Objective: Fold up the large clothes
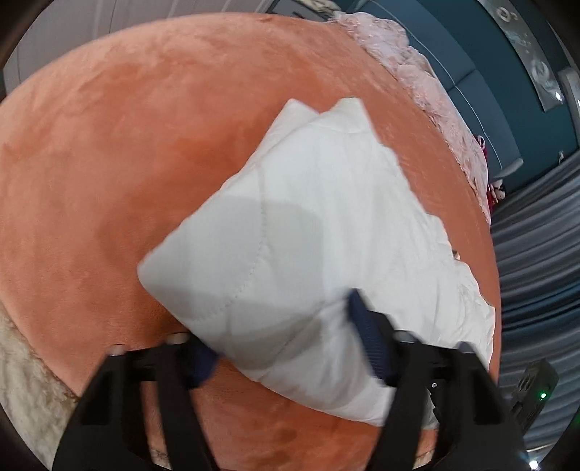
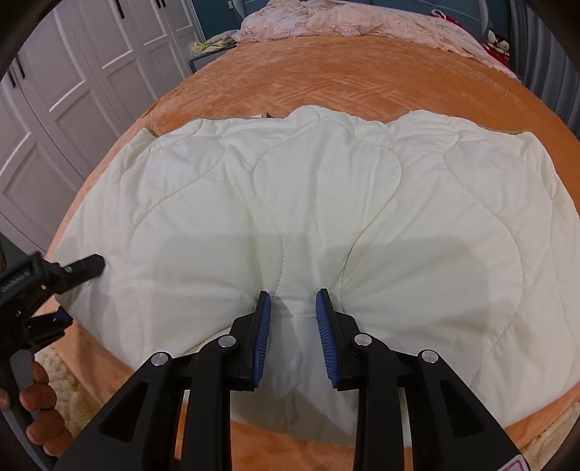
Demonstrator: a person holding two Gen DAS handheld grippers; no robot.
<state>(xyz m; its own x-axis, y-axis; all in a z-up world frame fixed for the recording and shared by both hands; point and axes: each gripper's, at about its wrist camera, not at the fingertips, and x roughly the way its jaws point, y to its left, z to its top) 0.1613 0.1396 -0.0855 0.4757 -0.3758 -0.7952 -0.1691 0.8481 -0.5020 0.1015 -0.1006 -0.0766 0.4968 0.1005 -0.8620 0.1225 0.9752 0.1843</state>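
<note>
A wide bed [image 2: 326, 83] filled most of the room, covered in an orange plush blanket [image 1: 127, 163], with pale pink lacy fabric [image 2: 344, 21] heaped at its far end and white panelled wardrobe doors [image 2: 72, 90] standing off to one side. On the near part of the blanket lay the white quilted comforter [image 2: 326, 203], folded into a thick, puffy stack with wavy stitching across its top, its near edge close to the edge of the bed.

The right gripper [image 2: 293, 337] pointed down at the middle of that near edge, its blue pads set narrow and pinching a bunched ridge of the comforter between them. The left gripper [image 1: 290, 351] was at the comforter's corner, one finger lying on top of the cloth and the other below the edge; the picture was blurred, so I could not tell whether the pads were pressing on the fabric. A hand [image 2: 32, 405] clasped the left gripper's handle beside the bed.
</note>
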